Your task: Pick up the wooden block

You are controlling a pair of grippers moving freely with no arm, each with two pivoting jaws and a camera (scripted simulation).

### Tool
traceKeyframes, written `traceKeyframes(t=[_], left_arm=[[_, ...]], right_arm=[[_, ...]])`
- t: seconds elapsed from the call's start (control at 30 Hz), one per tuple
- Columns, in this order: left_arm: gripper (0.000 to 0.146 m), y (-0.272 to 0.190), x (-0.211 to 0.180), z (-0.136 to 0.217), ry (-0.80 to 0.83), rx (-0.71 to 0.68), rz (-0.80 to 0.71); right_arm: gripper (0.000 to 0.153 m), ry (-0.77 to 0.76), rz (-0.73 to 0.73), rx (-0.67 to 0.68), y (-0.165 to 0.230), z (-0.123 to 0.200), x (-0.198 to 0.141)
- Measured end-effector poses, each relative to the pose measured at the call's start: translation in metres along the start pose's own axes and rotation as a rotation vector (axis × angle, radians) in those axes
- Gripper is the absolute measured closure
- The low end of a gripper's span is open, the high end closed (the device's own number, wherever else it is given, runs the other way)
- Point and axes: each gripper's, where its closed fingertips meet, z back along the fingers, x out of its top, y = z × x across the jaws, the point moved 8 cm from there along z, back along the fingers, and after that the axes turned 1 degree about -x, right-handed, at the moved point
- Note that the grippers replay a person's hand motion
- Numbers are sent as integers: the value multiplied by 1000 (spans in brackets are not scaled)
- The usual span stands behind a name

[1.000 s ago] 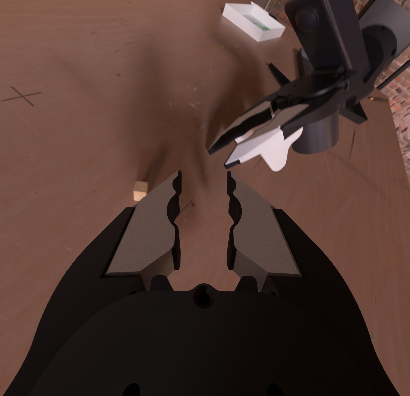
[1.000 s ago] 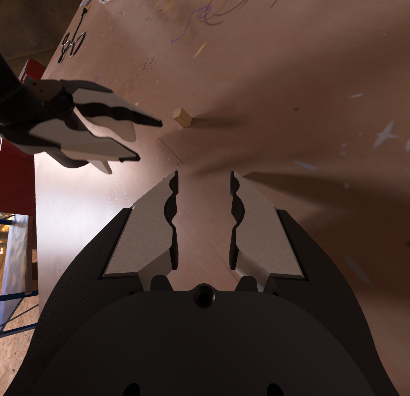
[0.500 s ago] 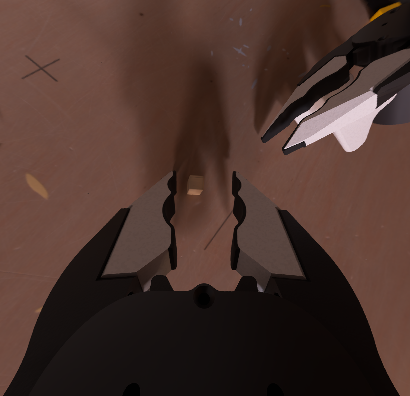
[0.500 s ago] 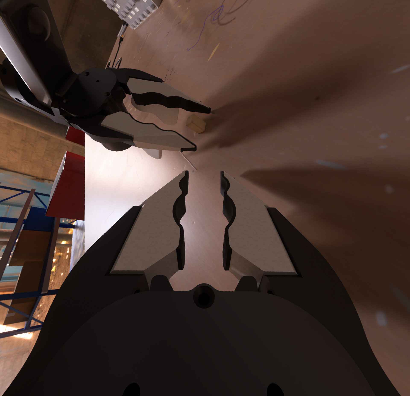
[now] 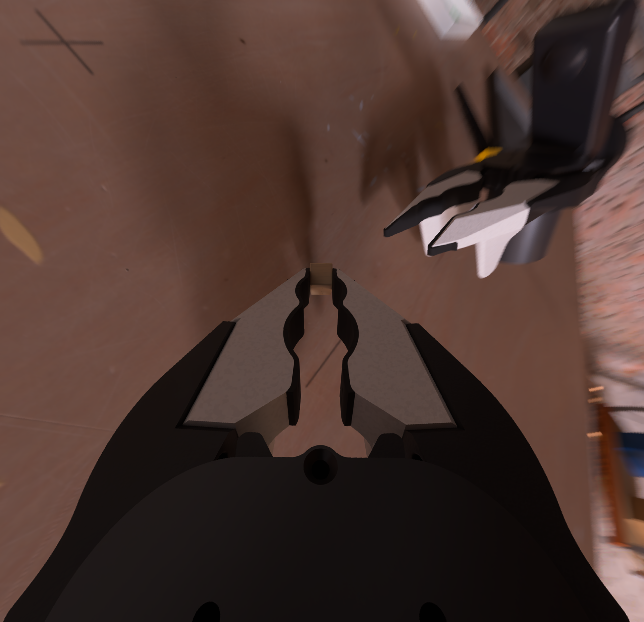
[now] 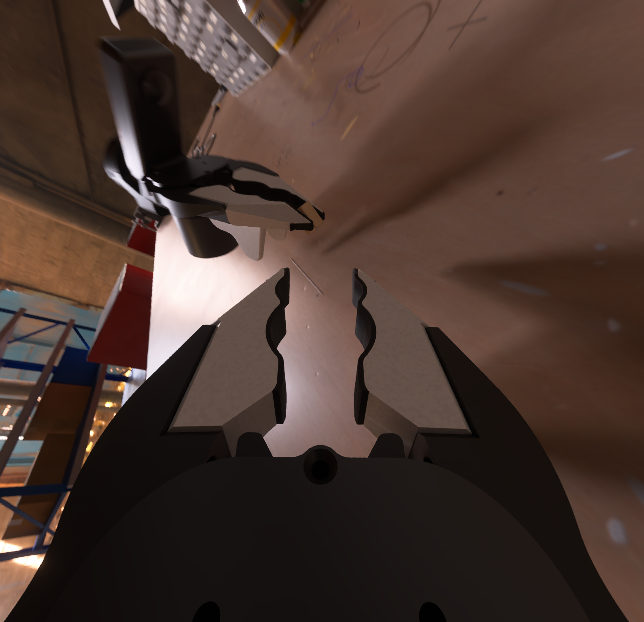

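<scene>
**Block pinched at the very tips: a shallow grip that could slip**

The left claw [image 5: 321, 280] is pinching the wooden block [image 5: 321, 280] between the outermost ends of its two fingers, with the scalloped hollows farther back left unfilled. In the right wrist view the same block [image 6: 311, 214] shows as a pale sliver at the nose of the left claw, low over the brown desk [image 6: 488, 152]; whether it is touching the surface or just clear of it cannot be told.

The main risk, as I judge it, is the small contact area. So little finger overlaps the block that a quick lift or a tilt could let it pivot or squirt forward out of the tips. If the squeeze is uneven, the block may twist as it leaves the desk.

The right claw [image 6: 321, 274] hangs with its fingers spread and nothing between them, close beside the left one. A careless move by either could make them collide and jar the block loose.
</scene>
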Motion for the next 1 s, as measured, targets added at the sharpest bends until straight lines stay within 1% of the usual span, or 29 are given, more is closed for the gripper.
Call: traceKeyframes(t=[0.07, 0.13, 0.27, 0.57, 0.7, 0.83, 1.0], left_arm=[[135, 5, 2, 5, -61, -95, 126], [135, 7, 4, 10, -120, -147, 171], [135, 3, 12, 17, -205, -212, 181], [135, -8, 18, 22, -312, -292, 164], [135, -14, 19, 23, -380, -282, 128], [135, -25, 17, 24, -500, -204, 56], [135, -41, 14, 25, -638, -127, 4]], right_arm=[[115, -56, -15, 21, 2, 5, 3], [114, -92, -10, 23, 4, 9, 5], [113, -132, 32, 18, 11, 12, 8], [114, -175, 212, -16, 33, 10, 10], [113, -222, 257, -6, 43, 10, 12], [108, -302, 245, 27, 53, 9, 13], [107, -402, 262, 60, 67, 13, 13]])
